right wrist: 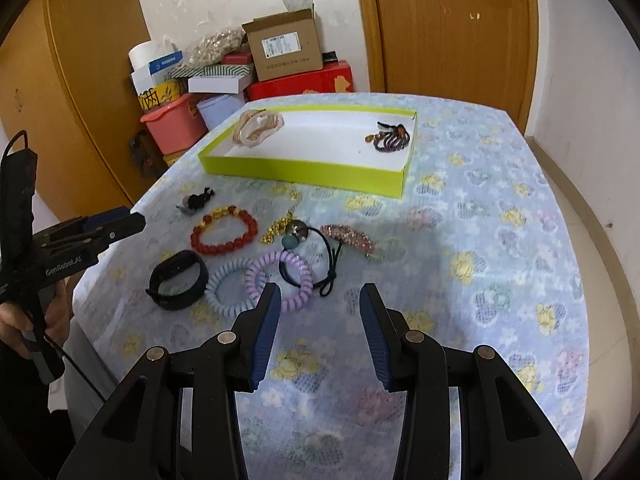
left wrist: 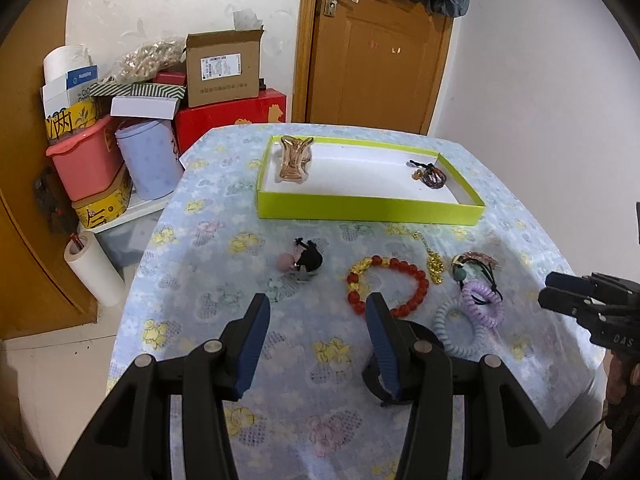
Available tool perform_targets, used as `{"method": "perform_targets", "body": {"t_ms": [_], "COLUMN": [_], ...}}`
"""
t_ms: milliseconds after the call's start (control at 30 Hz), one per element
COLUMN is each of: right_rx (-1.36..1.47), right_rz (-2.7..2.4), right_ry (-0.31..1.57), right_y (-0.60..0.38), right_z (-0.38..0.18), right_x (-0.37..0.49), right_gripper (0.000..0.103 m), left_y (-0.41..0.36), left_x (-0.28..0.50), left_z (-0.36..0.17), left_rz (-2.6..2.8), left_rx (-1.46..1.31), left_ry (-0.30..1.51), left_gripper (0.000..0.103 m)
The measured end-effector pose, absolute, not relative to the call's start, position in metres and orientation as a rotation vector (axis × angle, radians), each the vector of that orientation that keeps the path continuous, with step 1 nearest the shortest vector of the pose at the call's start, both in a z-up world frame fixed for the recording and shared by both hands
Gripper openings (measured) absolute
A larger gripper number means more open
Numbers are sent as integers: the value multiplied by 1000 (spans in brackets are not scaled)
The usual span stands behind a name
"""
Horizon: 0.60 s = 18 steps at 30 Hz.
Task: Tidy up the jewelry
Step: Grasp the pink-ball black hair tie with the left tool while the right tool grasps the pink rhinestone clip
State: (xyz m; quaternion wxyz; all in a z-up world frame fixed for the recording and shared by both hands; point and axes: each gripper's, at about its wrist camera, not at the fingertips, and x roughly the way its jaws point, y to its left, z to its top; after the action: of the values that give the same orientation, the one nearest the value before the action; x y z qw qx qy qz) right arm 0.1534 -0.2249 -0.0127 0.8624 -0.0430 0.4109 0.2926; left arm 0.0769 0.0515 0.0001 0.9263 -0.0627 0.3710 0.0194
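A lime-green tray point(left wrist: 368, 210) point(right wrist: 304, 172) holds a beige hair claw point(left wrist: 295, 159) point(right wrist: 258, 127) and a dark bead bracelet point(left wrist: 434, 176) point(right wrist: 392, 137). On the cloth lie a red-and-gold bead bracelet point(left wrist: 386, 286) point(right wrist: 225, 231), a gold chain point(left wrist: 434, 266) point(right wrist: 276, 227), a black hair clip point(left wrist: 306, 259) point(right wrist: 197, 201), a pink rhinestone clip point(right wrist: 347, 235), a purple coil tie point(left wrist: 482, 303) point(right wrist: 280, 278), a pale blue coil tie point(left wrist: 456, 330) point(right wrist: 224, 288) and a black band point(right wrist: 179, 280). My left gripper point(left wrist: 316, 308) is open above the cloth. My right gripper point(right wrist: 318, 300) is open, empty, near the coil ties.
The table point(right wrist: 500, 240) has a flowered blue cloth. Stacked boxes, a pink tub point(left wrist: 86, 160) and a paper roll point(left wrist: 96, 270) stand left of it. A wooden door point(left wrist: 380, 48) is behind. The table edge drops off at the left and near sides.
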Motion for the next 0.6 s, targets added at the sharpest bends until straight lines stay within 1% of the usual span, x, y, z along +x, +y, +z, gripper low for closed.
{"method": "perform_targets", "body": {"t_ms": [600], "right_rx": [-88], "right_rz": [598], "right_ry": [911], "right_y": [-218], "right_z": [-33], "right_x": [178], "right_gripper": [42], "left_y": [63], "left_x": [136], "left_z": [-31], "left_rz": [69], "left_rx": [-126], "left_ry": [825], "left_gripper": [52]}}
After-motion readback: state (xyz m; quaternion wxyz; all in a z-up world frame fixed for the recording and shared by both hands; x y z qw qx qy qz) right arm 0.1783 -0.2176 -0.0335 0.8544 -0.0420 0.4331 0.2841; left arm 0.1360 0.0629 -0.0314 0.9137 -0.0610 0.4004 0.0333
